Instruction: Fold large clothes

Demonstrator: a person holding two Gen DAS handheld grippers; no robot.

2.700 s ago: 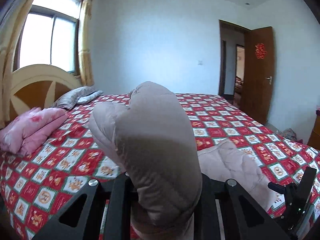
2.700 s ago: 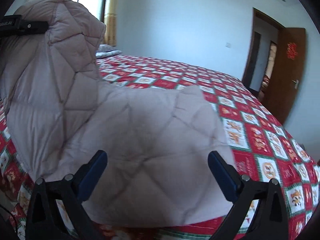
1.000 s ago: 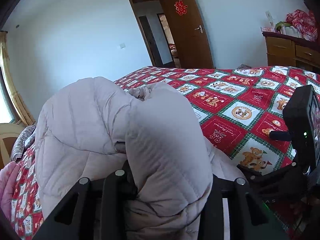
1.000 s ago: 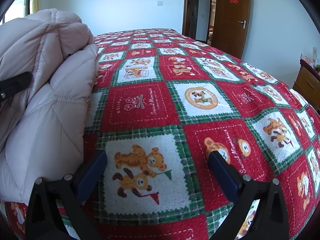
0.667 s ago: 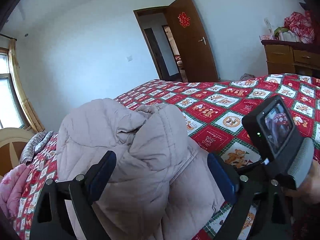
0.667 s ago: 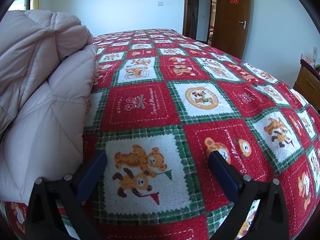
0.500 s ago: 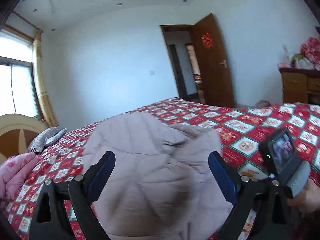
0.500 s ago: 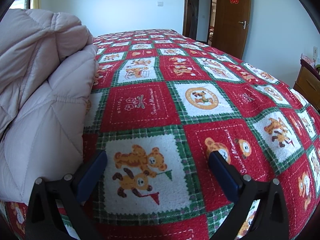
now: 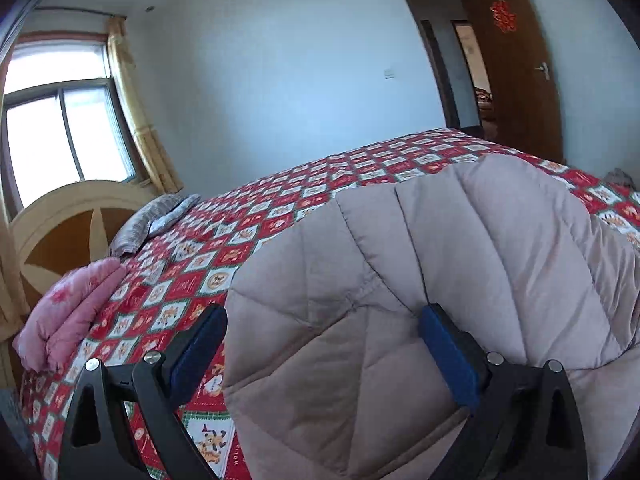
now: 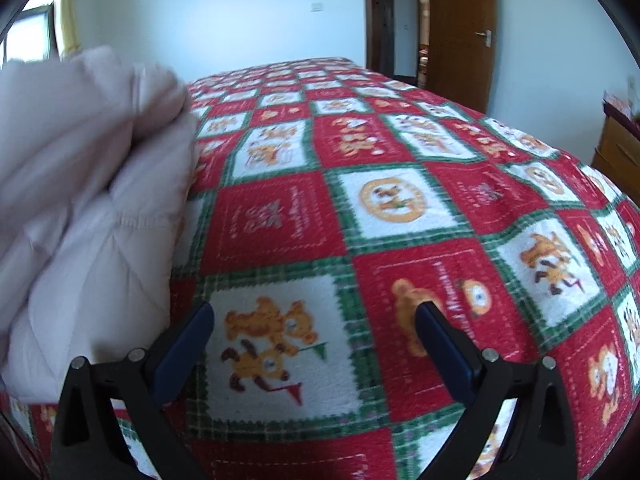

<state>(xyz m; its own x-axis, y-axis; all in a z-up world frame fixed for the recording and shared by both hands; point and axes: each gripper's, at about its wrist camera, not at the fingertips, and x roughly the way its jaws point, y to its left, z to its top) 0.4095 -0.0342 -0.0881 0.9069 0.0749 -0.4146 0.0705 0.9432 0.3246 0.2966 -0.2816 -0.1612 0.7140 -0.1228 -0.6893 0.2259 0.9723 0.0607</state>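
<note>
Now my left fingers (image 9: 448, 360) are spread wide around the puffy coat (image 9: 420, 300), not pinching. My right fingers (image 10: 184, 356) spread over bare bed cover (image 10: 400, 200).

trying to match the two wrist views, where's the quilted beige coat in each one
Left wrist: the quilted beige coat fills the lower right, piled close ahead of the camera.
Right wrist: it lies at the left edge, blurred.
Shared landmark: the brown door with its red ornament.
</note>
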